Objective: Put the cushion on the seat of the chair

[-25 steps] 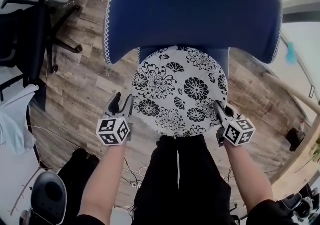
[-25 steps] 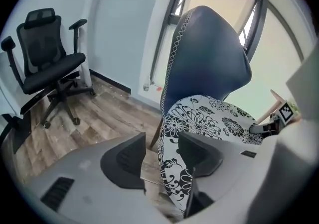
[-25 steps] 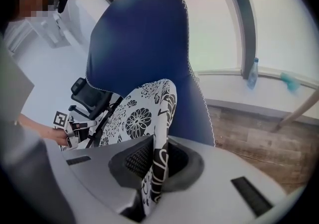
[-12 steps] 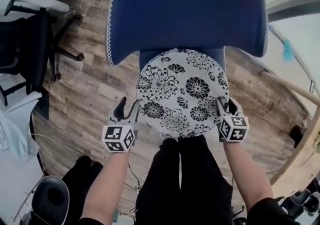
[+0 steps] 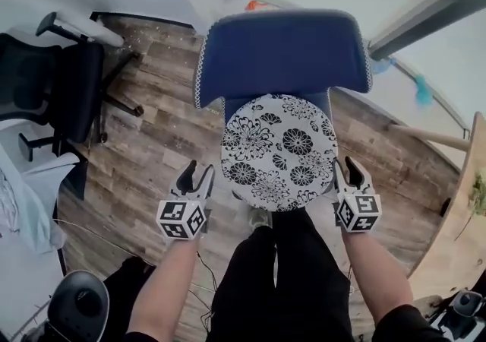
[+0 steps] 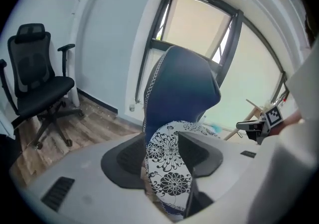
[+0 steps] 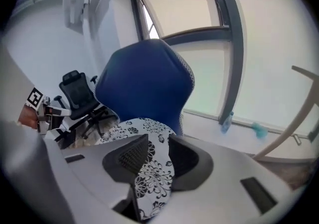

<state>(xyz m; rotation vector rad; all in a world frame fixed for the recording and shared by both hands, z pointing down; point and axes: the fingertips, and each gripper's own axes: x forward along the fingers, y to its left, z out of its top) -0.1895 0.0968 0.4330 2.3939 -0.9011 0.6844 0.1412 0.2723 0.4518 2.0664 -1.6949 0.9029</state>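
Observation:
The round white cushion with black flowers (image 5: pixel 279 152) lies flat on the seat of the blue chair (image 5: pixel 281 52). My left gripper (image 5: pixel 195 177) hangs open to the left of the cushion's near edge, apart from it. My right gripper (image 5: pixel 351 169) is just off the cushion's right edge; its jaws stand apart and are closing, with no pad pressing on anything. In the left gripper view the cushion (image 6: pixel 169 168) shows through the gap between the jaws, with the chair back (image 6: pixel 182 88) behind. In the right gripper view the cushion (image 7: pixel 144 163) likewise lies beyond the jaws.
A black office chair (image 5: pixel 53 82) stands at the left on the wooden floor (image 5: pixel 152 143). The person's legs in black trousers (image 5: pixel 281 280) are right in front of the seat. A wooden table edge (image 5: pixel 463 234) runs along the right. Windows rise behind the chair.
Both grippers have risen and drawn back from the cushion, which stays on the seat. The right jaws came off the cushion's right edge. The chair now looks smaller and farther.

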